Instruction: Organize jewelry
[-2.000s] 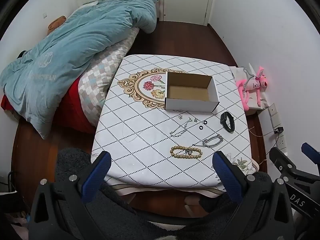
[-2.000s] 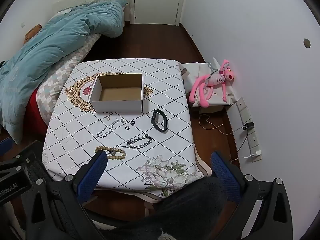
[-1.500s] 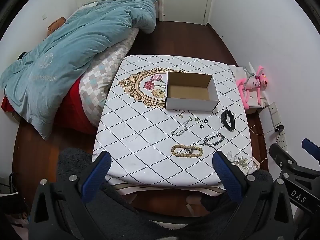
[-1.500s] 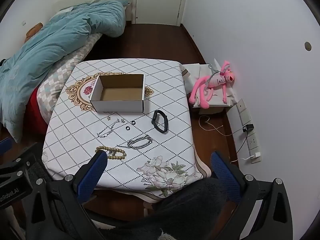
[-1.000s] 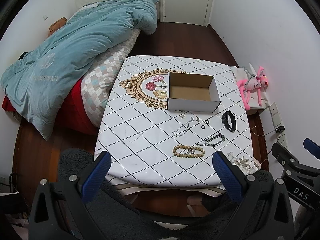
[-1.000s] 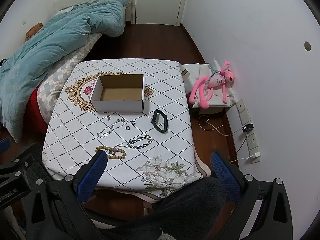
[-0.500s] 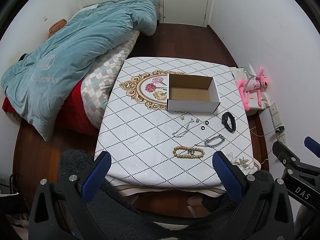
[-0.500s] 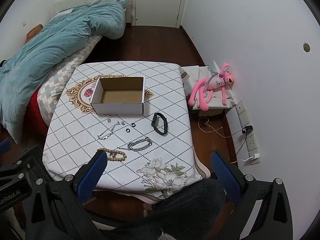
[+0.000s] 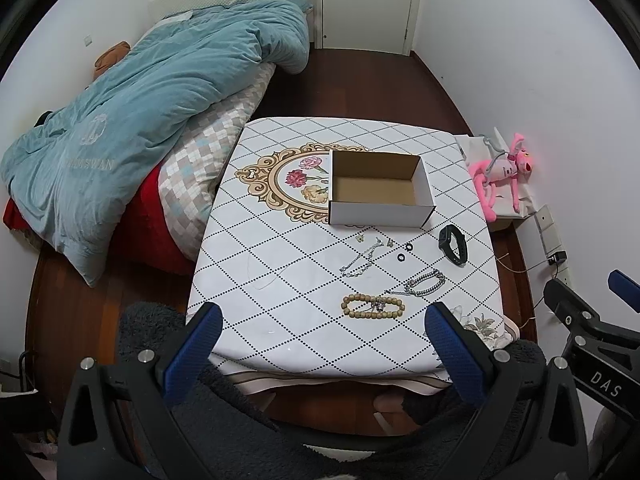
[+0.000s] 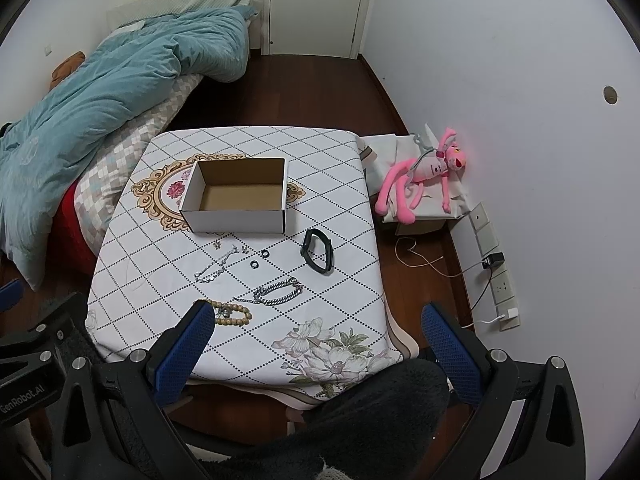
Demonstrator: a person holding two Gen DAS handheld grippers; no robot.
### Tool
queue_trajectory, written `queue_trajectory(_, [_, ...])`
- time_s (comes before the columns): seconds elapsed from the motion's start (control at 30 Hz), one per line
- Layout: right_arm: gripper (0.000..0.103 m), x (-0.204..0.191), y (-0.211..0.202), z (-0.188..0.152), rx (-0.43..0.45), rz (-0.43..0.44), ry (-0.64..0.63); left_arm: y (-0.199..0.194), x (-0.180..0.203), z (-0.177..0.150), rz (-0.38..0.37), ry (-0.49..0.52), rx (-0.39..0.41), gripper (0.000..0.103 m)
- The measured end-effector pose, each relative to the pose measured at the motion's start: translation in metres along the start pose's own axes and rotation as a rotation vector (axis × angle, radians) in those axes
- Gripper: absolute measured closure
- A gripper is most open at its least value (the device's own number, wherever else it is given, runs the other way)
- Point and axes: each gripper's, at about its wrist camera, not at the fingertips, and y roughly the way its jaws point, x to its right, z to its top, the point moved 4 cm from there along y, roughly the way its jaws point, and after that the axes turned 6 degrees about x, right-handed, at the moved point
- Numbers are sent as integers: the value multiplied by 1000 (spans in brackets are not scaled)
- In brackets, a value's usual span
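On the surface (image 9: 280, 280) in the left wrist view, the jewelry lies loose before the empty box (image 9: 378, 188); the left tool (image 9: 320, 334) hangs spread and empty. In the right wrist view, the right tool (image 10: 316, 330) gapes empty too; nothing is packed yet, so descending on the bead bracelet (image 10: 230, 314) seems next.

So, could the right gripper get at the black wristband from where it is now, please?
Probably yes: the right gripper is open and empty, and the black wristband lies alone on the table, nothing over or against it.

White diamond-patterned tablecloth (image 9: 280, 248), teal quilt (image 9: 152, 92), pink plush toy (image 10: 424, 176), blue fingers (image 9: 192, 354)
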Motion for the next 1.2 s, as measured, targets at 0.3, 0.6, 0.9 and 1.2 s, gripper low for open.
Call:
queue_trajectory(0.3, [0, 1, -1, 1, 1, 0, 0, 0, 0, 0, 0, -1, 0, 0])
queue_trajectory(0.6, [0, 1, -1, 2, 3, -2, 2, -1, 2, 1, -3, -3, -2, 0])
queue_trajectory(0.9, [0, 2, -3, 5, 6, -4, 3, -4, 9, 5, -11, -3, -1, 0])
queue_trajectory(1.2, [0, 4, -3, 11, 14, -7, 8, -3, 10, 6, -9, -3, 1, 0])
